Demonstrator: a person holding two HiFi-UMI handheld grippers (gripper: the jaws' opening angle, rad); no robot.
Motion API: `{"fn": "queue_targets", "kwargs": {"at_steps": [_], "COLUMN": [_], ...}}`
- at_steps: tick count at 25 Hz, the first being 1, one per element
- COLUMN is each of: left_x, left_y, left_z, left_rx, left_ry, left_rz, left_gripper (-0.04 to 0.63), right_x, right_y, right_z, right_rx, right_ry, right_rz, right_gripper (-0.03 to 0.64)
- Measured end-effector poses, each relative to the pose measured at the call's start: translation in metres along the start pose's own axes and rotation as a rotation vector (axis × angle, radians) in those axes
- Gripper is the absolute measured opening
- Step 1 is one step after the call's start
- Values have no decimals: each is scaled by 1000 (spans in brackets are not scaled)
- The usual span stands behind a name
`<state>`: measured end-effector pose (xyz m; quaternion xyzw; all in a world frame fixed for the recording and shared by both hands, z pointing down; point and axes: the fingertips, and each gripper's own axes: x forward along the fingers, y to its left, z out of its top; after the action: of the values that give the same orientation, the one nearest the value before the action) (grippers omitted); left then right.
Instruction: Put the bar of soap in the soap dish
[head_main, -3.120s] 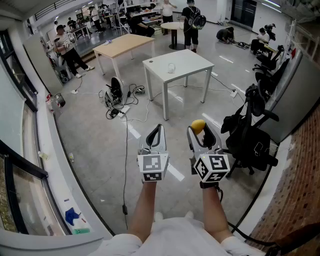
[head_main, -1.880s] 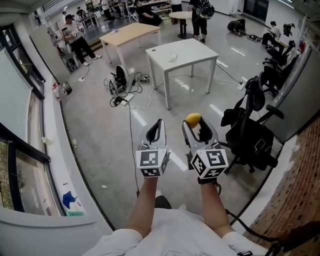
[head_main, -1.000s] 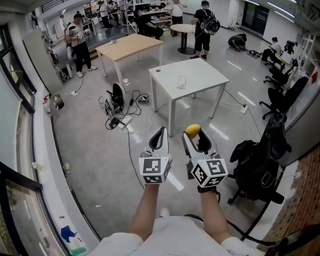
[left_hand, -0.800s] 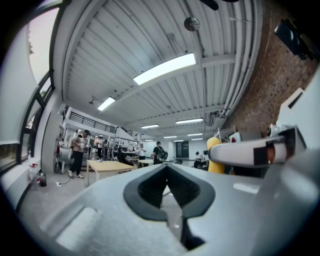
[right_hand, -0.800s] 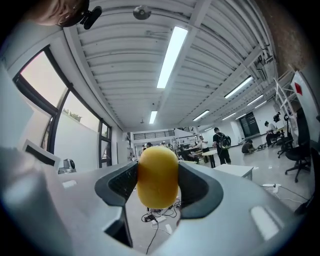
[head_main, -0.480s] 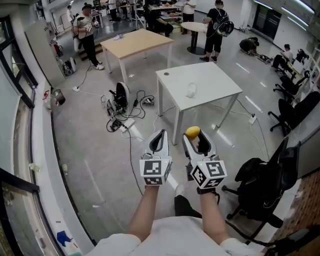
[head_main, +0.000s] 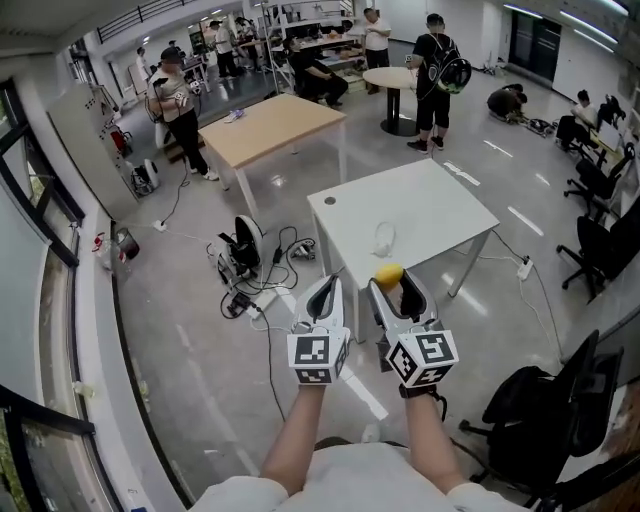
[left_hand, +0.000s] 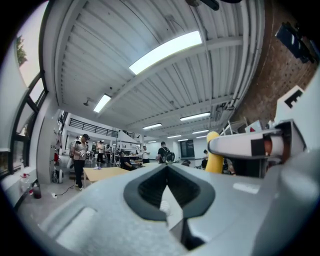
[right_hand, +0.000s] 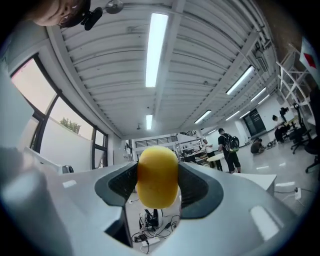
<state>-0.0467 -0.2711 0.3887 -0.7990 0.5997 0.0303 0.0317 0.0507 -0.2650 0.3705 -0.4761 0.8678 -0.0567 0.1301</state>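
Carrying step: the right gripper (head_main: 397, 286) clamps the soap (head_main: 388, 274); the left gripper (head_main: 325, 292) is closed and empty. Next, likely reach the dish (head_main: 385, 239) on the table (head_main: 440, 200).

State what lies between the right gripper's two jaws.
A yellow soap bar, clamped by the right gripper; the right gripper view shows it.

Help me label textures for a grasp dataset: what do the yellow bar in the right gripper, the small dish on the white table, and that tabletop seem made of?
Yellow bar: opaque, smooth, matte, rounded ends; looks like solid soap.
Dish: see-through with faint glints, probably clear plastic or glass; too small to tell which.
Tabletop: flat, even matte white, likely laminate or painted board.
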Motion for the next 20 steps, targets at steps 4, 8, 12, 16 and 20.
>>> {"fn": "queue_targets", "kwargs": {"at_steps": [4,8,12,16,20], "left_x": [49,119,202,272,318], "left_y": [0,9,33,69,106], "left_z": [-49,-67,-61,-44,-42], "left_rx": [30,23,-23,-60,-25], "left_ry": [59,65,27,-10,-74], "left_rz": [-50,-109,-117,-140,-192], "left_gripper": [2,2,2,2,2], "right_x": [34,82,147,221,271], "right_y": [-49,-88,-139,-174,-183], "right_z": [-48,-69,-59,-37,-34], "right_rx": [14,6,-24,-26,-41], "right_ry": [84,120,93,57,-15], "right_rz": [-55,-78,-129,-160,-203], "right_gripper": [258,258,258,258,258]}}
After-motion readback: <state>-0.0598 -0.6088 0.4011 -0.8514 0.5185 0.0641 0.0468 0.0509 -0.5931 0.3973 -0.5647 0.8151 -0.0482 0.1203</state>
